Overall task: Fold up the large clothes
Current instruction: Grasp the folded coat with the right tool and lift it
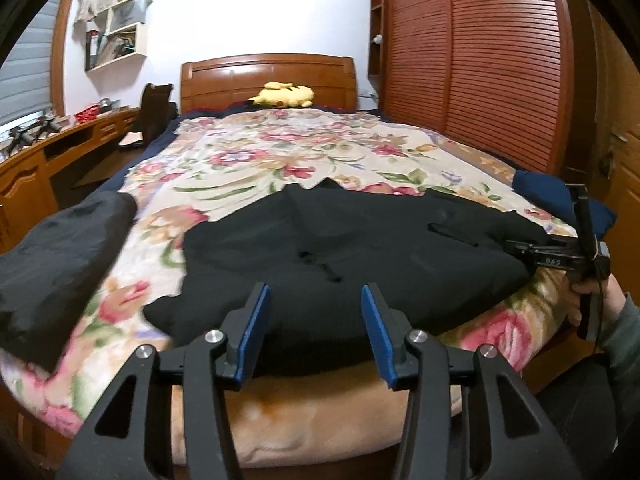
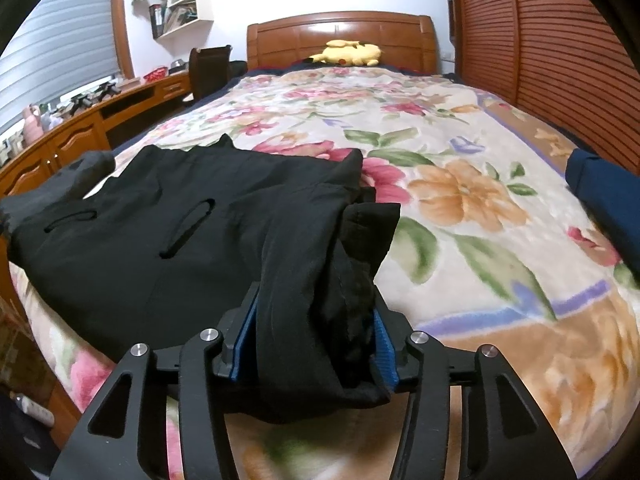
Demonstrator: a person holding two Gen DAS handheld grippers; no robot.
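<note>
Floral blanket [image 1: 256, 168] over the bed, yellow plush toy [image 1: 285, 95] by wooden headboard [image 1: 268, 76] — slatted wardrobe [image 1: 472, 52] alongside

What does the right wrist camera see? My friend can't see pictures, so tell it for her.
The right gripper pinches a bunched edge of a black garment spread on a flowery blanket. A yellow plush toy lies by the wooden headboard.

faint "DAS" lettering on the right gripper [image 1: 556, 260], nothing else legible
</note>
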